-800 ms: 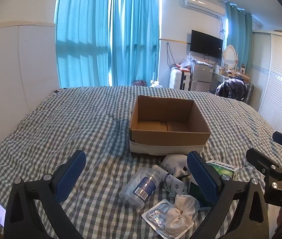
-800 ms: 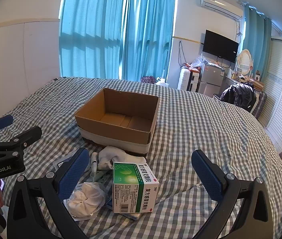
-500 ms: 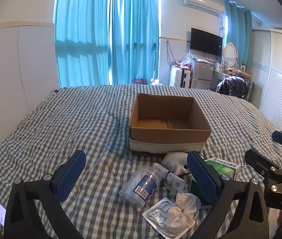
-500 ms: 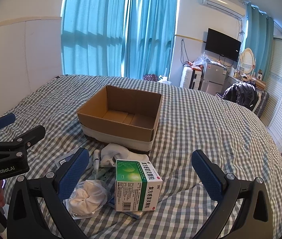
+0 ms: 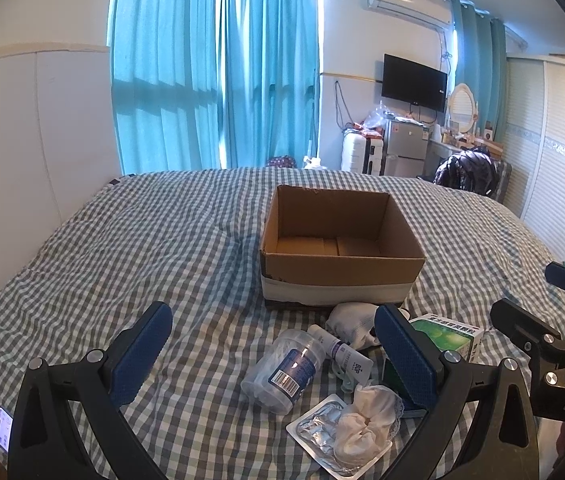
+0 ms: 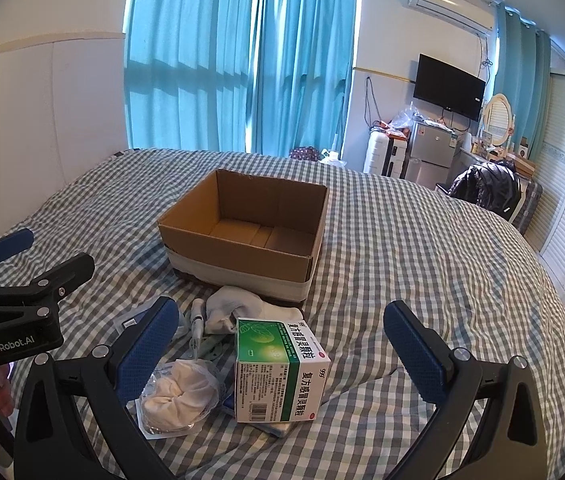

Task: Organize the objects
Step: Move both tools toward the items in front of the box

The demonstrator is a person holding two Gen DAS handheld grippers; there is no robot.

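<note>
Cardboard box (image 5: 342, 240) empty on bed (image 5: 142, 248), ready for filling | clutter heaped before it: medicine carton (image 6: 278, 368), clear jar (image 5: 282, 368) | left gripper (image 5: 274, 356), right gripper (image 6: 278, 348) both wide, holding nothing.

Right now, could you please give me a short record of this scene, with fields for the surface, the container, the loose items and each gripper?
surface: bed with checked cover
container: open cardboard box, nothing visible inside
loose items: clear jar on its side, small tube, white sock, green medicine box, white scrunchie on a packet
items' place: heaped on the cover just in front of the box
left gripper: open, holding nothing
right gripper: open, holding nothing
</note>
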